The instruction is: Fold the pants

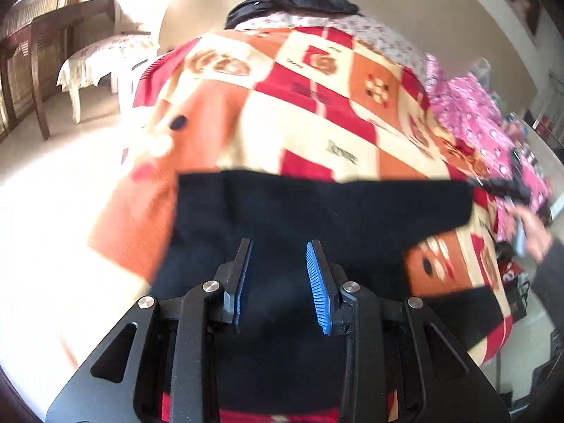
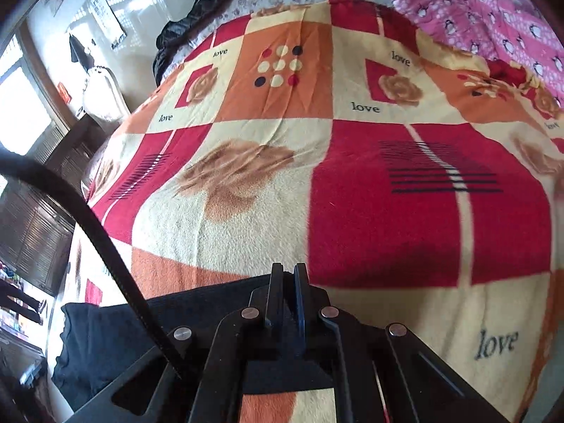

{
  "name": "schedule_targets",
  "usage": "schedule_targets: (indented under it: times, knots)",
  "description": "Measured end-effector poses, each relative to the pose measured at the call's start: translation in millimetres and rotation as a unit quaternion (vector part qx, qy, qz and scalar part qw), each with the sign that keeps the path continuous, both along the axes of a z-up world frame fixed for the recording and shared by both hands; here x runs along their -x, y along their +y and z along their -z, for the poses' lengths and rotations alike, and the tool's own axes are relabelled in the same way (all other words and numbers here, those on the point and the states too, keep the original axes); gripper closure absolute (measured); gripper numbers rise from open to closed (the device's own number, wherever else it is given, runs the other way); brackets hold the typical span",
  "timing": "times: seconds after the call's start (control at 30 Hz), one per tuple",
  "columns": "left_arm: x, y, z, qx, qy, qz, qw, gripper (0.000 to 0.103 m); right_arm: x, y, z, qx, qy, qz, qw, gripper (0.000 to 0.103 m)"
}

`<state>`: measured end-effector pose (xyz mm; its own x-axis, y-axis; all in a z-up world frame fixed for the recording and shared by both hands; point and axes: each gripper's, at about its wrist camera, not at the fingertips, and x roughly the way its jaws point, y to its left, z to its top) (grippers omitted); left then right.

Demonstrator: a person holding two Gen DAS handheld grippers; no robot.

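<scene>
The black pants (image 1: 317, 211) lie spread on a bed with a red, orange and cream patchwork blanket (image 1: 299, 112). My left gripper (image 1: 278, 246) is open and empty just above the pants, its blue pads (image 1: 317, 282) apart. My right gripper (image 2: 287, 271) is shut on the pants' edge (image 2: 211, 299), with black cloth pinched between its fingers; the rest of the pants trails to the left (image 2: 95, 345). In the left wrist view the right gripper (image 1: 500, 187) holds the pants' far right corner.
A pink patterned quilt (image 2: 493, 17) and a dark jacket (image 2: 190, 24) lie at the head of the bed. A wooden chair (image 1: 42, 70) and a cushioned stool (image 1: 102, 60) stand on the floor to the left. A black strap (image 2: 88, 218) crosses the right wrist view.
</scene>
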<state>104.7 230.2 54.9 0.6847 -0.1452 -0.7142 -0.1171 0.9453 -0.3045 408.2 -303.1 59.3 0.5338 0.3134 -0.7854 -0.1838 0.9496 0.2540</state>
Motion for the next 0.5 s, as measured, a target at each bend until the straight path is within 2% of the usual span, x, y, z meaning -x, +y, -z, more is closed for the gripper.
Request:
schedule_targets:
  times: [0.07,0.1,0.2,0.23,0.27,0.33,0.37,0.43,0.5]
  knots:
    - [-22.4,27.7,-3.7,0.011,0.018,-0.003,0.9998,0.073,15.1,-6.7,-4.9,0.01,-0.005,-0.002,1.0,0.098]
    - [-35.3,46.4,-3.5,0.019,0.032,-0.02,0.9991,0.073,21.6,-8.3,-6.5,0.01,-0.007,-0.004,1.0,0.098]
    - [-69.0,92.6,6.3,0.059,0.088,-0.058,0.9927,0.072,44.7,-8.5,-7.0,0.014,-0.013,-0.011,1.0,0.098]
    - [-81.5,103.2,12.1,0.076,0.109,-0.056,0.9896,0.071,50.3,-7.8,-5.7,0.013,-0.012,-0.014,1.0,0.098]
    - [-88.9,109.1,17.2,0.091,0.125,-0.056,0.9864,0.07,54.9,-7.5,-4.4,0.015,-0.012,-0.014,1.0,0.098]
    - [-108.0,117.2,35.5,0.152,0.169,-0.034,0.9731,0.062,63.6,-7.1,-1.2,0.014,-0.008,-0.017,1.0,0.098]
    - [-111.7,117.1,41.7,0.169,0.186,-0.034,0.9674,0.062,67.9,-7.3,-0.5,0.014,-0.008,-0.018,1.0,0.098]
    - [-118.6,114.7,48.5,0.179,0.204,-0.035,0.9619,0.062,72.1,-8.9,-0.3,0.011,-0.009,-0.018,1.0,0.098]
    - [-126.1,110.9,52.0,0.176,0.205,-0.029,0.9623,0.062,75.6,-10.4,-1.3,0.009,-0.008,-0.018,1.0,0.098]
